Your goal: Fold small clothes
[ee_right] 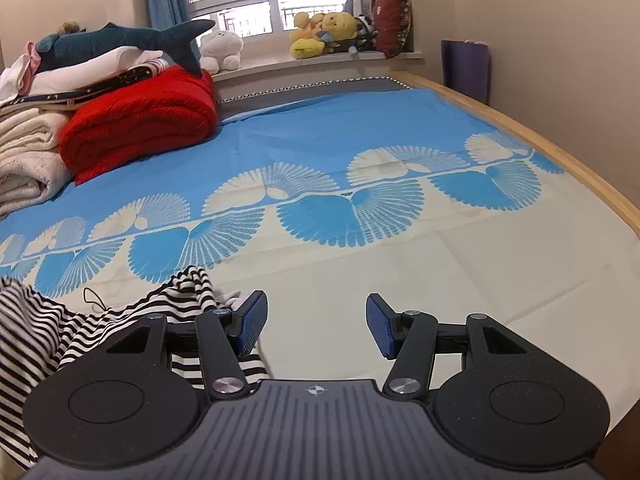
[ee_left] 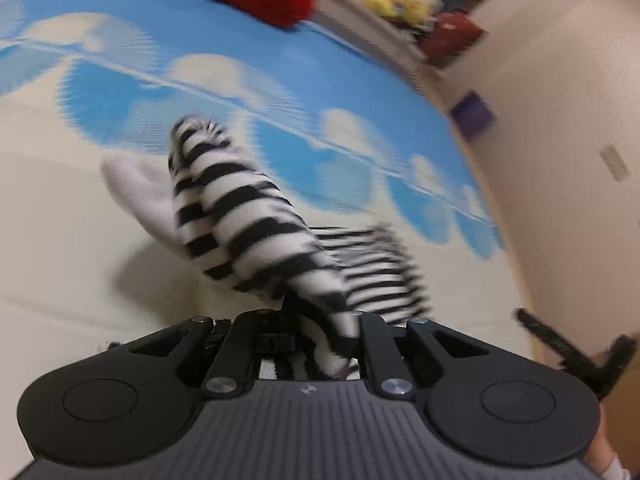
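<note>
We noted the striped garment (ee_left: pixel 256 236), black and white, clamped between the closed jaws of the left gripper (ee_left: pixel 320 344) and raised off the bedsheet (ee_left: pixel 60 240). The cloth ran up from the jaws in a bunched roll, a plain white part (ee_left: pixel 136 188) showing at its left side. More stripes trailed down to the right of the roll, blurred. In the right wrist view the same garment (ee_right: pixel 36 332) lay crumpled at the lower left, partly beneath the left finger of the right gripper (ee_right: pixel 316 326). That gripper stood with jaws wide apart, nothing between the blue pads (ee_right: pixel 252 326), only bare cream sheet beyond them. A thin dark cord (ee_right: pixel 92 300) lay on the sheet just beyond the garment.

Farther from the garment, the sheet turned blue with a band of white fan shapes (ee_right: pixel 304 184). Beyond that, at the far left, sat a rolled red blanket (ee_right: pixel 140 116) beside folded cream bedding (ee_right: pixel 28 160), a plush shark (ee_right: pixel 120 42) on top. Well past the garment, the window ledge (ee_right: pixel 320 60) held yellow soft toys (ee_right: pixel 324 32) and a dark red cushion (ee_right: pixel 392 16). A wooden bed edge (ee_right: pixel 560 148) ran along the right.
</note>
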### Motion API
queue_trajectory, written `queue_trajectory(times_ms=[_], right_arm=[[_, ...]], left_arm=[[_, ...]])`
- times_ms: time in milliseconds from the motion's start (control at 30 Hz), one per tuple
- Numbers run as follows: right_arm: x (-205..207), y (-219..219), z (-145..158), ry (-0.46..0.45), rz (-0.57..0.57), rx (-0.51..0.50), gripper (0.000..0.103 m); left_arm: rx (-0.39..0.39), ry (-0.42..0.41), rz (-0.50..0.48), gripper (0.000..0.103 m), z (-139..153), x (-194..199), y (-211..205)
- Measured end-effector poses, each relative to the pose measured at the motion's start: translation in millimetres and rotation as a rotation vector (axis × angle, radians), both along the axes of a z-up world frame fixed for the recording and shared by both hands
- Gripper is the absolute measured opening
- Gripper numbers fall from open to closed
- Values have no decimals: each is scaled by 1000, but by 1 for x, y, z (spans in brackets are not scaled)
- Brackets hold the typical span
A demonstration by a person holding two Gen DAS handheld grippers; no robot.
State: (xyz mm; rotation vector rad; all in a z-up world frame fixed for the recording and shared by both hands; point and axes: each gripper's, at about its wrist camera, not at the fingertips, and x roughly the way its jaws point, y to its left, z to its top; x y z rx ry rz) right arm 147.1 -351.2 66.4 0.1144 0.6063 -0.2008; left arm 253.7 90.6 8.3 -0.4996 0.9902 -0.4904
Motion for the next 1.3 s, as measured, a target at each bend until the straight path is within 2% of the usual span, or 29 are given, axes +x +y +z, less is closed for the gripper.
queue_trajectory(times_ms=[133,233,300,333,367,400,433,467,500,533,567,700,767,833,933,1033,1067,1100,1133,1233,1300], right_arm=[[-4,-9,1,4,-23,3,57],[-5,-12,3,6,-24,-17,57],[-7,-12,5,2,-20,-31,57],[-7,-12,6,1,-20,-32,57],[-7,-12,6,1,-20,-31,57],[-7,-12,6,3,-21,-32,57],[-6,-11,6,4,-19,-36,57],[-6,-10,6,4,-14,-38,57],[-5,-9,6,2,-9,-37,57],[-5,-7,7,-4,-3,-32,57],[-5,-5,8,-13,5,-25,57],[-1,10,8,-47,77,71,57],[6,19,1,-6,154,173,57],[20,34,-13,102,251,301,57],[38,64,-34,254,316,291,57],[48,74,-53,370,307,305,56],[49,74,-54,379,312,318,47],[46,73,-53,371,335,345,23],[44,68,-51,362,356,371,7],[24,45,-31,244,389,426,4],[6,20,-17,151,357,475,4]], left_arm=[[-35,-5,-100,11,5,5,-84],[-32,-8,-158,12,1,9,-144],[-4,-22,-178,19,0,11,-176],[-16,-35,-198,20,2,11,-190],[-76,-47,-227,21,3,11,-196],[-173,-53,-259,30,7,10,-196],[-271,-58,-279,46,11,10,-192],[-329,-88,-267,51,19,8,-184],[-329,-133,-231,53,26,5,-174],[-308,-176,-184,53,33,3,-159],[-290,-183,-145,53,34,3,-145],[-148,-137,45,53,24,9,-85],[-83,-121,100,53,20,9,-60],[-15,-130,94,53,21,6,-49],[76,-151,38,53,22,-1,-44],[149,-137,-37,53,15,-11,-45],[166,-132,-59,53,13,-13,-50],[181,-129,-84,53,10,-15,-58],[194,-129,-113,53,6,-19,-66],[225,-127,-174,53,0,-24,-90],[221,-127,-208,53,-4,-25,-105]])
